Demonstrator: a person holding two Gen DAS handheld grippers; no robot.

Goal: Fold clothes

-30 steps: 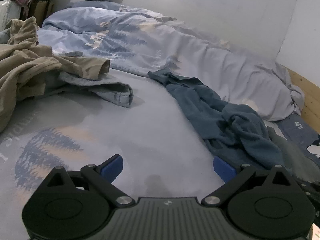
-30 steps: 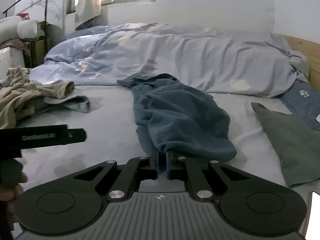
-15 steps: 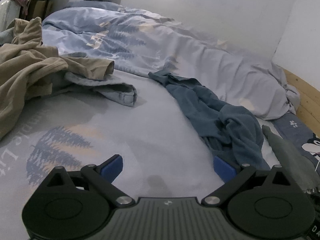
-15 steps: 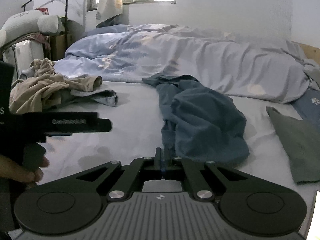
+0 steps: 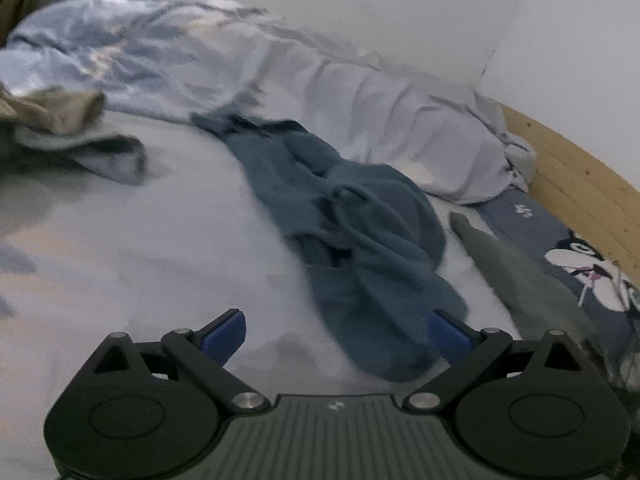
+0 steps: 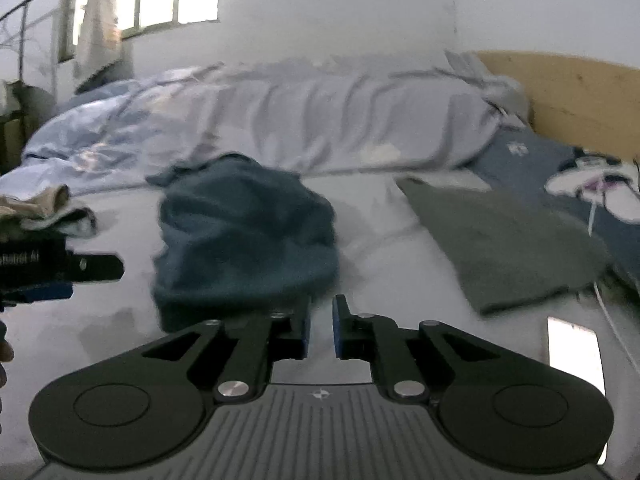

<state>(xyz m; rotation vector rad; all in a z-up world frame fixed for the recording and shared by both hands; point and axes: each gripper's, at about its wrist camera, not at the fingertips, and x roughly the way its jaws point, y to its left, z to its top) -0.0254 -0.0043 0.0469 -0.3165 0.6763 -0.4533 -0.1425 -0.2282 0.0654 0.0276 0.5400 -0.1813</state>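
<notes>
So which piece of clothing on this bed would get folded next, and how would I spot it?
Probably the dark blue garment. Start at the rumpled pale duvet heaped along the wall, then come down onto the flat sheet before it. The garment lies there in a crumpled heap, between tan clothes on one side and a flat grey-green cloth on the other; only it is dark blue.

The blue garment (image 5: 360, 240) is soft, nappy, matt cloth. The grey cloth (image 6: 500, 240) looks felt-like and dull. The duvet (image 6: 320, 112) is smooth, faintly sheeny fabric. The headboard (image 6: 580, 92) is pale bare wood. Both grippers (image 5: 336, 332) (image 6: 321, 326) are matt black plastic with shiny metal pins.
</notes>
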